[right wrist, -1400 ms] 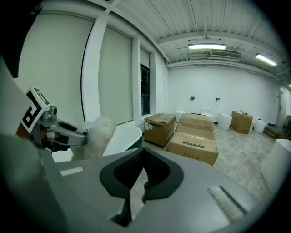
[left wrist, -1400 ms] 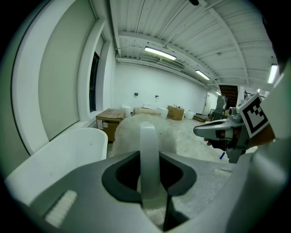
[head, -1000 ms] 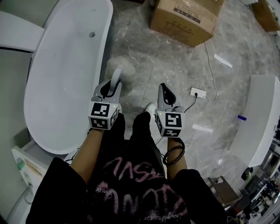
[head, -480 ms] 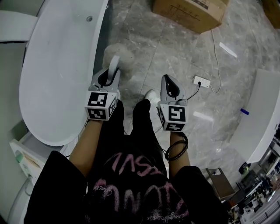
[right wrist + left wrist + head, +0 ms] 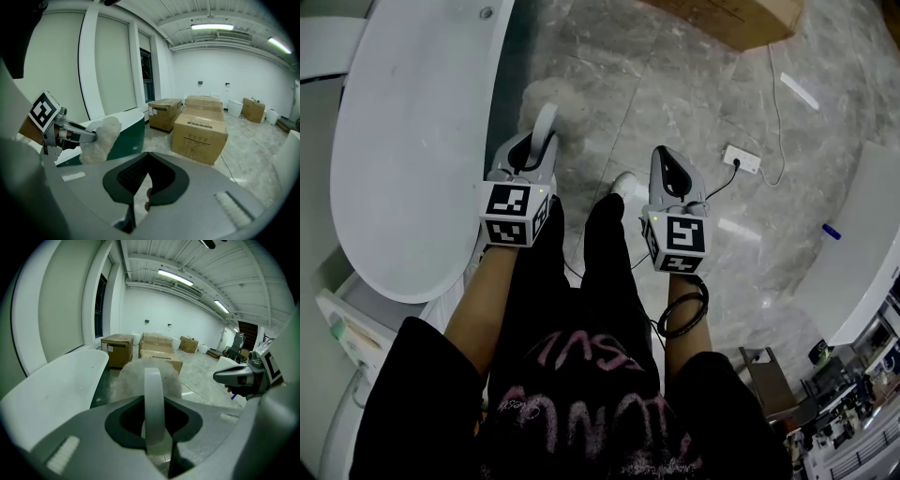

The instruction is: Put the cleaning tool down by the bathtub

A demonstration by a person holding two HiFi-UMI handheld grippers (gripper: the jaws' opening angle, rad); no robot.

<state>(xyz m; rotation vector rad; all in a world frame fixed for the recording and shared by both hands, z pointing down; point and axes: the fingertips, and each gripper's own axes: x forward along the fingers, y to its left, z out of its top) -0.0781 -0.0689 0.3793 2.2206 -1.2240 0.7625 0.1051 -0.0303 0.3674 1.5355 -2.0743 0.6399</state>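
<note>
The cleaning tool has a white strap handle and a fluffy white head. My left gripper is shut on that handle and holds the tool in the air over the floor, just right of the white bathtub. In the left gripper view the handle stands upright between the jaws, with the fluffy head behind it and the bathtub on the left. My right gripper is shut and holds nothing. The right gripper view shows the tool's head beside the tub.
Cardboard boxes stand on the grey marble floor ahead. A power strip with a cable lies to the right. A white fixture lines the right edge. The person's legs and a white shoe are below the grippers.
The head view has tilted, so the tub, box and floor slid up the picture. Both grippers keep their pose; the left is still shut on the tool.
</note>
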